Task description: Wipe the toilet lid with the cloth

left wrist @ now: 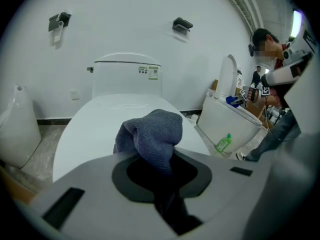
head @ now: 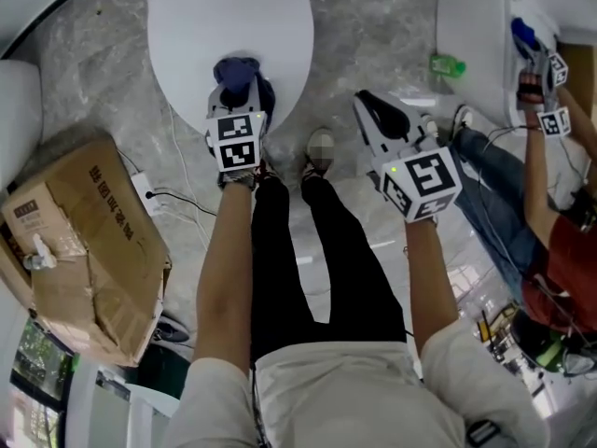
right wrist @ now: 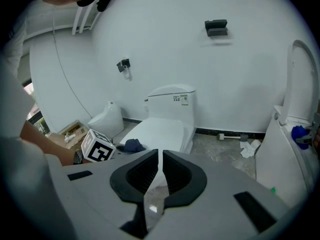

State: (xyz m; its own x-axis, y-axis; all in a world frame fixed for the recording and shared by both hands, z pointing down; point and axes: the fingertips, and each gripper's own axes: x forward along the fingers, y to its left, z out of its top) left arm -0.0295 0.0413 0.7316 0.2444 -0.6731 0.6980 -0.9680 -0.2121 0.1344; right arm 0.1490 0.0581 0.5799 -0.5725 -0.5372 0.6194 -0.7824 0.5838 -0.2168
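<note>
grey-blue terry cloth [left wrist: 152, 134] is bunched in your left gripper [left wrist: 161, 170]. its jaws are clamped on a fold, and the loose wad sticks out ahead of the tips. that wad sits over the near end of the white toilet lid [left wrist: 90, 129], which is down. in the head view the cloth is at the lid's near edge, but i cannot tell whether it presses on the surface or hovers just above it.

your right gripper [right wrist: 159, 176] has its jaws drawn almost together, with only a thin slit between them and nothing in it. it hangs to the right of the lid, over the floor.

to wipe well, lower the left gripper until the wad flattens on the lid, so the hard tips don't touch it. then sweep side to side in overlapping passes, working from the near edge toward the tank [left wrist: 127, 76] at the far end. the lid looks smooth and slightly domed, so the cloth will likely slide easily. hold the pinch firm so the cloth doesn't drag free, and leave the right gripper out of the wiping path.
</note>
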